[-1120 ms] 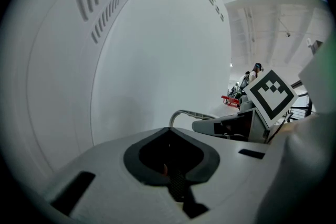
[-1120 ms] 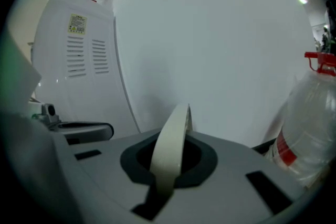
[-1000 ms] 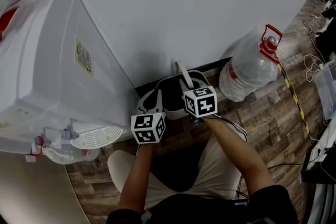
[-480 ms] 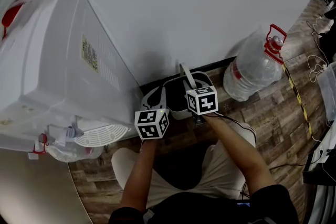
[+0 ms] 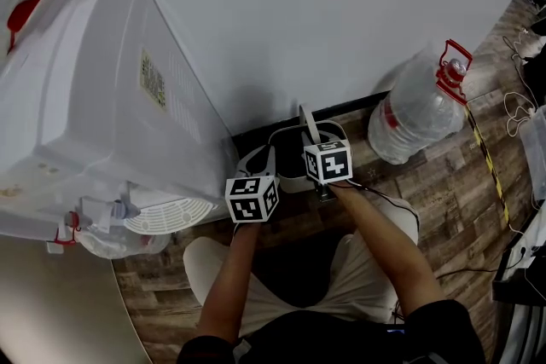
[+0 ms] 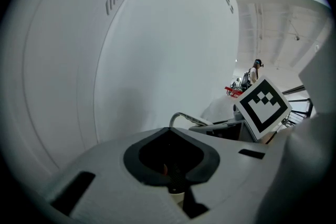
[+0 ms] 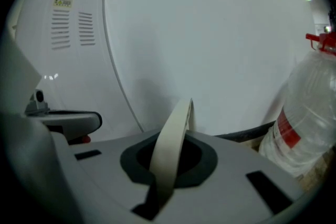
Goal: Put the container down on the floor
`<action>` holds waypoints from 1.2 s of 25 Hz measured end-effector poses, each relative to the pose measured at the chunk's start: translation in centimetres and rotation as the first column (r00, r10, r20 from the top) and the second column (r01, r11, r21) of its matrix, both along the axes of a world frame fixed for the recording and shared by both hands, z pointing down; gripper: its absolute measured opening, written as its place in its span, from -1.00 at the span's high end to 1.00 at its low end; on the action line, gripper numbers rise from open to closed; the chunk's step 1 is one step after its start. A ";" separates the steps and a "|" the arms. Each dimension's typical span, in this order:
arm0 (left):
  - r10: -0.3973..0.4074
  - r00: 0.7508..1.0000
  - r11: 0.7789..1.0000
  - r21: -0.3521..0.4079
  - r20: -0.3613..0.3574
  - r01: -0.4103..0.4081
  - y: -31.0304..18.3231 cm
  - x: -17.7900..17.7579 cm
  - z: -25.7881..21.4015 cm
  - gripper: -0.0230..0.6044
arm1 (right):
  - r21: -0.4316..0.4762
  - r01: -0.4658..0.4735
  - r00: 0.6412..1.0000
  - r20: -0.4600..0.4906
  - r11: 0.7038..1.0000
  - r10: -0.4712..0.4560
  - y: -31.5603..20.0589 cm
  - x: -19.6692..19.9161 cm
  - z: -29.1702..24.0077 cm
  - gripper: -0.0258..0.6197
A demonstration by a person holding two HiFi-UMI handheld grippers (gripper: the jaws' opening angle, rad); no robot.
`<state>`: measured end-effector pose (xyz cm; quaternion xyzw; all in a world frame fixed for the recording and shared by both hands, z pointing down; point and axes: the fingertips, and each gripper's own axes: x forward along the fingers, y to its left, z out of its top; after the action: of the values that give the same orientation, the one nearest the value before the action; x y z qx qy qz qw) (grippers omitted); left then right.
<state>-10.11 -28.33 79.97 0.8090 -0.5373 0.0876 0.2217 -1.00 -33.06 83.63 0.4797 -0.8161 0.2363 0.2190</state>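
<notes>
Head view: wood-plank floor (image 5: pixel 444 175) under both grippers, ending at a dark baseboard (image 5: pixel 363 104) and a plain white wall (image 5: pixel 341 13). Directly ahead of the left gripper (image 5: pixel 256 170) and right gripper (image 5: pixel 314 142), low against the baseboard: the white, dark-lined container (image 5: pixel 286 151); whether touching the floor, cannot tell. Left of the left gripper, a white water dispenser (image 5: pixel 85 98); right of the right gripper, a clear water jug (image 5: pixel 418 111) leaning on the wall.

Right gripper view only: jaws closed on the container's beige strap (image 7: pixel 170 149), rising between them.

Left gripper view only: jaws shut together, a small pale piece pinched at the seam, apparently the container's edge; beyond, the right gripper's marker cube (image 6: pixel 262 106) and a distant person (image 6: pixel 255 70) in a bright hall.
</notes>
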 end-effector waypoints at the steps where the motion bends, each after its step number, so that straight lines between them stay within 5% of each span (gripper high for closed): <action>1: 0.002 1.000 1.000 -0.007 0.000 -0.002 0.0 0.1 0.2 0.87 | 0.002 0.006 1.000 -0.014 1.000 -0.006 0.0 0.0 0.2 0.83; 6: 0.003 1.000 0.999 -0.032 -0.001 -0.003 0.4 0.2 1.2 0.87 | 0.021 0.051 0.994 -0.102 0.998 -0.049 0.2 -0.3 1.1 0.83; 22: 0.000 1.000 0.996 -0.092 0.003 0.000 0.8 0.2 3.2 0.87 | -0.044 0.017 0.997 -0.075 0.999 -0.021 -0.6 -0.4 3.1 0.83; 30: 0.024 1.000 0.994 -0.108 -0.007 -0.025 1.6 0.8 3.7 0.87 | -0.029 0.061 0.984 -0.166 0.998 -0.064 0.8 -1.2 3.6 0.83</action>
<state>-9.27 -26.70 83.67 0.8026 -0.5212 0.1168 0.2657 -2.25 -32.26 87.25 0.4693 -0.8068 0.1980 0.2994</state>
